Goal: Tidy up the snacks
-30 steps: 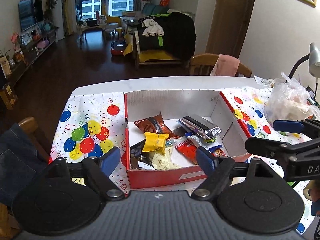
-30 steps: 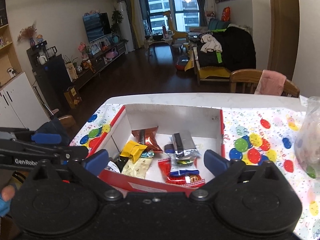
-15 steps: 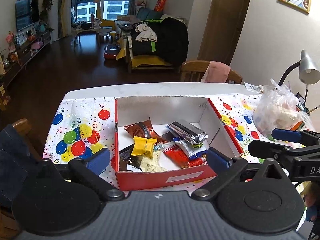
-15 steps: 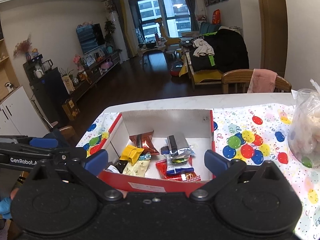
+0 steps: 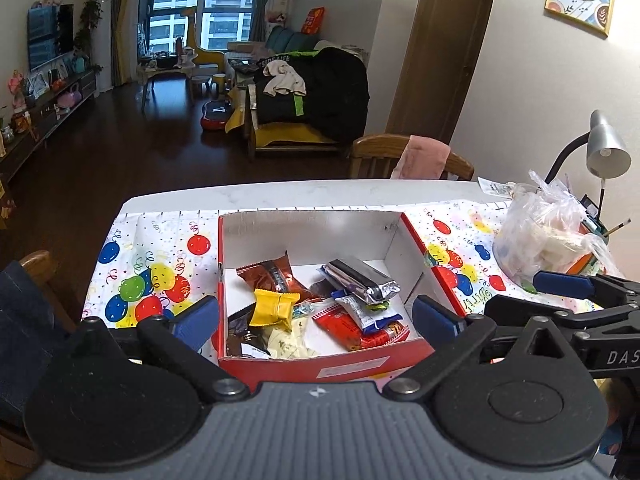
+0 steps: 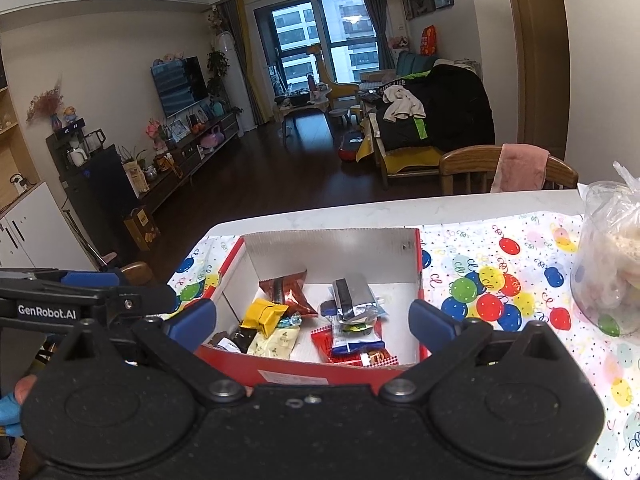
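We hold both grippers, left (image 5: 316, 316) and right (image 6: 312, 318), angled down, fingers spread and empty, before the red box (image 5: 320, 364); its near wall hides some snacks (image 5: 276, 306).

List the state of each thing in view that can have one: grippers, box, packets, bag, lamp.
Left gripper: open, nothing between its pads.
Right gripper: open, empty.
Box: open-topped, holding loose packets.
Yellow packet: sealed, lying on the pile.
Silver packet: sealed, lying on other packets.
Plastic bag: bunched shut, standing on the tablecloth.
Lamp: appears off.
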### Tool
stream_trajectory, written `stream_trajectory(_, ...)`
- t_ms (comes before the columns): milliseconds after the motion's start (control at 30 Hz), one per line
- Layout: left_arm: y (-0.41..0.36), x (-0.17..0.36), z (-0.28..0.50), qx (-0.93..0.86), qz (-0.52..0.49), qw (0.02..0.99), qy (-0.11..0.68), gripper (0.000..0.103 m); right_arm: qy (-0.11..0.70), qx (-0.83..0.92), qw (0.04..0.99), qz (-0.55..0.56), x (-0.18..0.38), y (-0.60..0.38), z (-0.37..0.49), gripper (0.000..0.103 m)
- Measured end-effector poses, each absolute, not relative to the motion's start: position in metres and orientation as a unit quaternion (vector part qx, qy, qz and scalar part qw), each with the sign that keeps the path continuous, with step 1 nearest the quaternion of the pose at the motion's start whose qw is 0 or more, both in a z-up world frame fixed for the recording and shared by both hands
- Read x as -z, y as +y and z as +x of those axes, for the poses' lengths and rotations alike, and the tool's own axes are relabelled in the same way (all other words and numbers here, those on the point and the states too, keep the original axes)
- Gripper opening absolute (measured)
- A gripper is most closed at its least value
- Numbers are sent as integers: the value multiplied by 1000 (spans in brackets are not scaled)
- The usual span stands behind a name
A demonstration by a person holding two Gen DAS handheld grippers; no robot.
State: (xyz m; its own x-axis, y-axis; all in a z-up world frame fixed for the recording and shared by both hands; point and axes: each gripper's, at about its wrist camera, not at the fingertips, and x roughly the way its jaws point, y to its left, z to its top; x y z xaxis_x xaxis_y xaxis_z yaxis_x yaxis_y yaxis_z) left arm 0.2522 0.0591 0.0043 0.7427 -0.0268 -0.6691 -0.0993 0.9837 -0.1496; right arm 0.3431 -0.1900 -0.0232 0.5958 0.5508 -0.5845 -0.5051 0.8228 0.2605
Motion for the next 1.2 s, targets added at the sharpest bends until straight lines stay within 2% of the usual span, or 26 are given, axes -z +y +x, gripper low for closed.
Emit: stream_trajectory(1200, 48, 0, 235, -26, -94, 927, 362, 103, 342, -294, 891, 48, 28, -196, 338, 103)
